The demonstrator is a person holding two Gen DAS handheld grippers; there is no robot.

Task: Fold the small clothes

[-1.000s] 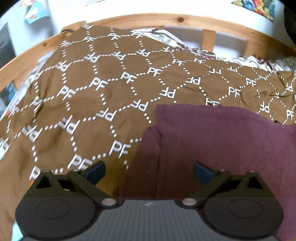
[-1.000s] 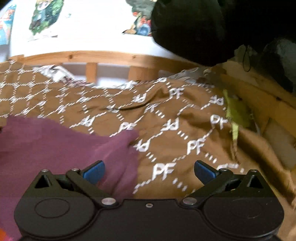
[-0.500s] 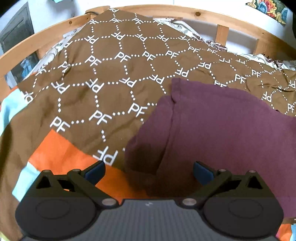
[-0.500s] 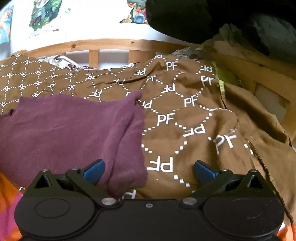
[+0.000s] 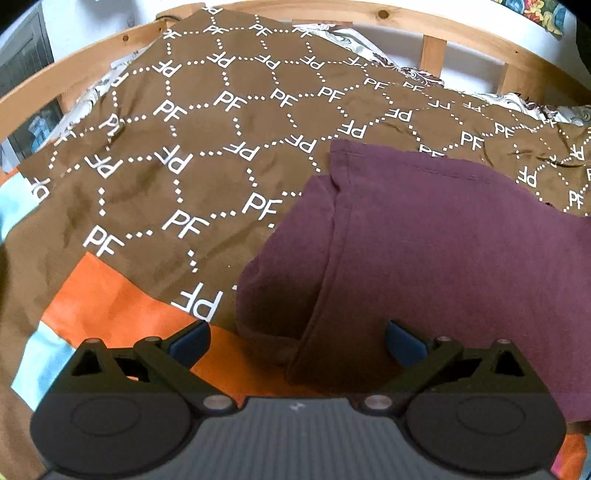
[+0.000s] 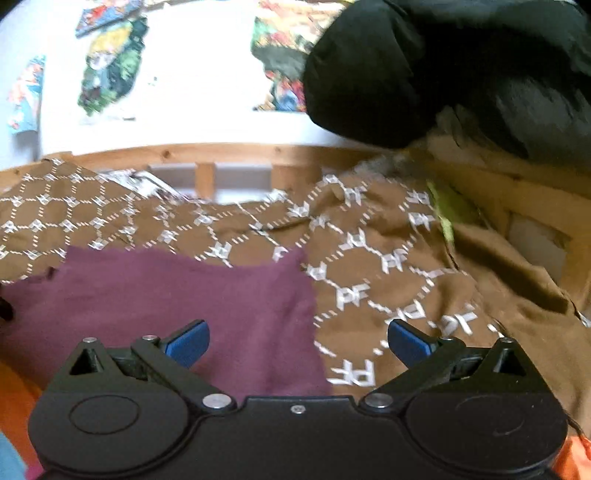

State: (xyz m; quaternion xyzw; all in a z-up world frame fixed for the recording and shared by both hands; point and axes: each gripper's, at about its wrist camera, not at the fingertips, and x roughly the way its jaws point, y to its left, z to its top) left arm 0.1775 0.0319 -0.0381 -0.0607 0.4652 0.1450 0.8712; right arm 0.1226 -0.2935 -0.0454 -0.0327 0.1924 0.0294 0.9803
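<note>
A maroon garment [image 5: 443,251] lies spread on a brown blanket [image 5: 221,155] printed with white PF letters. Its left side is folded over, with a seam running down towards me. My left gripper [image 5: 297,343] is open and empty, just above the garment's near left corner. In the right wrist view the garment [image 6: 184,295] fills the lower left, its right edge between my fingers. My right gripper [image 6: 299,341] is open and empty over that right edge.
A wooden bed rail [image 5: 406,26] with slats curves round the far side and shows in the right wrist view [image 6: 221,155]. An orange and light-blue cover [image 5: 103,302] lies under the blanket at near left. A black bulky shape [image 6: 424,66] hangs at upper right. Posters [image 6: 110,66] hang on the wall.
Both grippers pulled back from the garment, then the left one moved closer to its near left corner. The right view has tilted up and moved left over the garment's right edge. Both stay open.
</note>
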